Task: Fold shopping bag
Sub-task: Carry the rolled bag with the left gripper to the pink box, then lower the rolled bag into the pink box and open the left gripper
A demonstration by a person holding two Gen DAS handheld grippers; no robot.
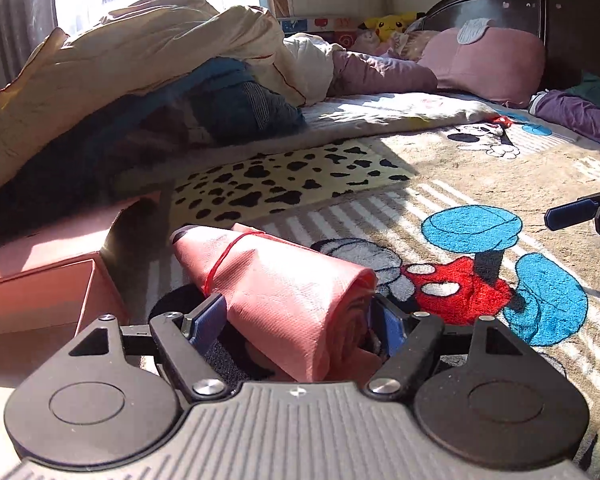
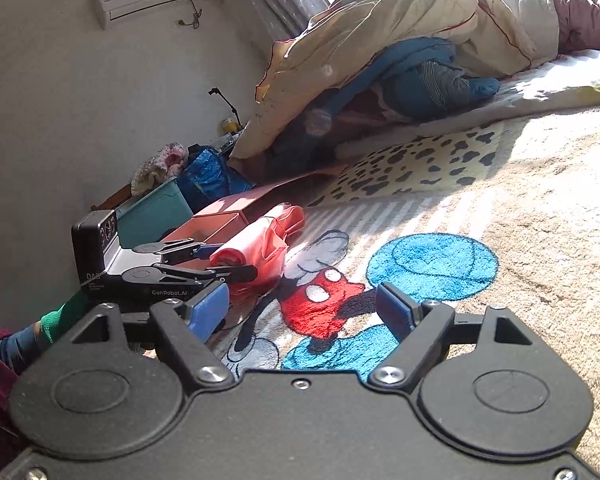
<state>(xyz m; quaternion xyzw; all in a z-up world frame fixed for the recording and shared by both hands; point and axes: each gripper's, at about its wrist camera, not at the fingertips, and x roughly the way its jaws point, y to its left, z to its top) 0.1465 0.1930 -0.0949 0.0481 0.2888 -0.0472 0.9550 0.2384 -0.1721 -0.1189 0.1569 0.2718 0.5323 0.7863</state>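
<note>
A pink shopping bag (image 1: 284, 292) is rolled into a bundle, with a thin red band (image 1: 224, 260) around it. It lies on a cartoon-mouse blanket (image 1: 460, 280). My left gripper (image 1: 300, 312) is shut on the near end of the roll, a blue pad pressing each side. The right wrist view shows the same bag (image 2: 268, 236) held between the left gripper's (image 2: 236, 259) fingers. My right gripper (image 2: 302, 300) stands open over the blanket with nothing between its pads, off to the right of the bag. Its fingertips (image 1: 572, 216) show at the right edge of the left wrist view.
An open pink box (image 1: 40, 280) sits just left of the bag. A heap of cream and blue bedding (image 1: 140, 60) rises behind it. A pink pillow (image 1: 484, 60) and dark headboard are at the far right. A teal bin (image 2: 156, 212) stands by the wall.
</note>
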